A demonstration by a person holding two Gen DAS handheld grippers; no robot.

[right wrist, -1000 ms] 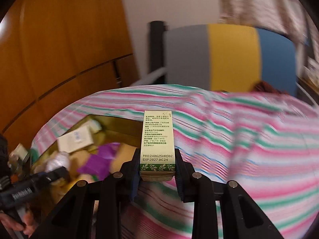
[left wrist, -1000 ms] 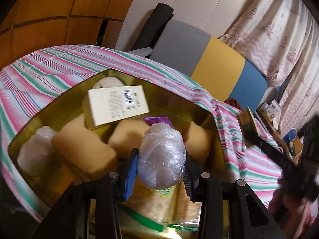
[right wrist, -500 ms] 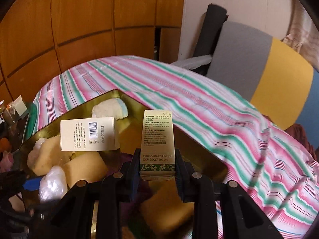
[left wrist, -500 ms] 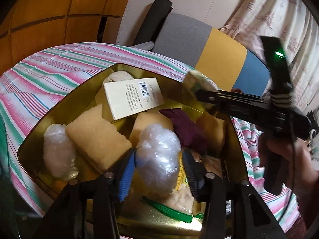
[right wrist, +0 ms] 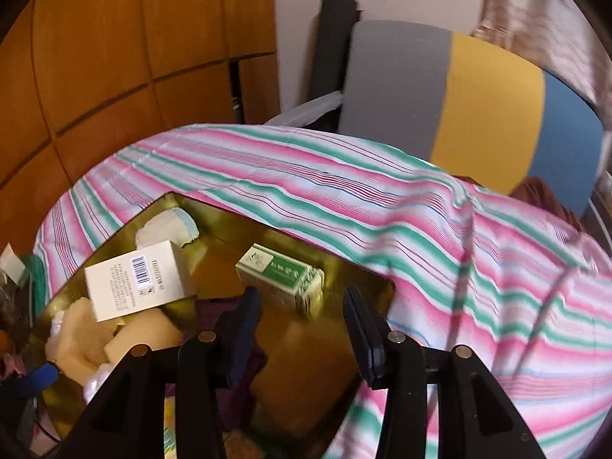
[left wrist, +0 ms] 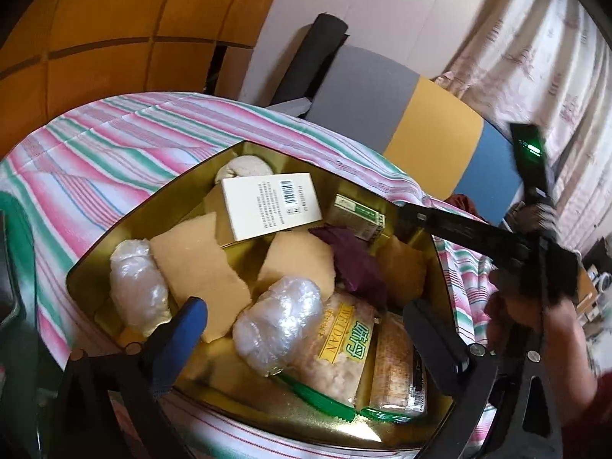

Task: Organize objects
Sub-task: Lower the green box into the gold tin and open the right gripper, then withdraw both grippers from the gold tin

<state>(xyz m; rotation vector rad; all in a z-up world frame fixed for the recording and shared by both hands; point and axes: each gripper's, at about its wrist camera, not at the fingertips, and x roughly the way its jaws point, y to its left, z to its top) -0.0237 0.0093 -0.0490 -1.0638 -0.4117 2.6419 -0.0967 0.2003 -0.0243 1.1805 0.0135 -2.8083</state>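
Note:
A gold tin (left wrist: 95, 252) sits on the striped cloth, full of items. My left gripper (left wrist: 306, 325) is open above it; a clear plastic-wrapped bundle (left wrist: 279, 321) lies free in the tin between the fingers. My right gripper (right wrist: 302, 317) is open above the tin's far right corner (right wrist: 382, 287). The small green-and-white box (right wrist: 283, 275) lies on its side in the tin just beyond its fingertips; it also shows in the left wrist view (left wrist: 355, 216). A cream box with a barcode (left wrist: 271, 204) rests on yellow sponges (left wrist: 199, 264).
The tin also holds a second wrapped bundle (left wrist: 137, 290), a purple cloth (left wrist: 355, 264), snack packets (left wrist: 344, 348) and a white roll (left wrist: 244, 166). The striped cloth (right wrist: 420, 229) covers the table. A grey, yellow and blue chair back (right wrist: 459, 95) stands behind.
Both grippers have opened. The left let the plastic bundle drop into the tin. The right let go of the green box, which now lies in the tin's far corner.

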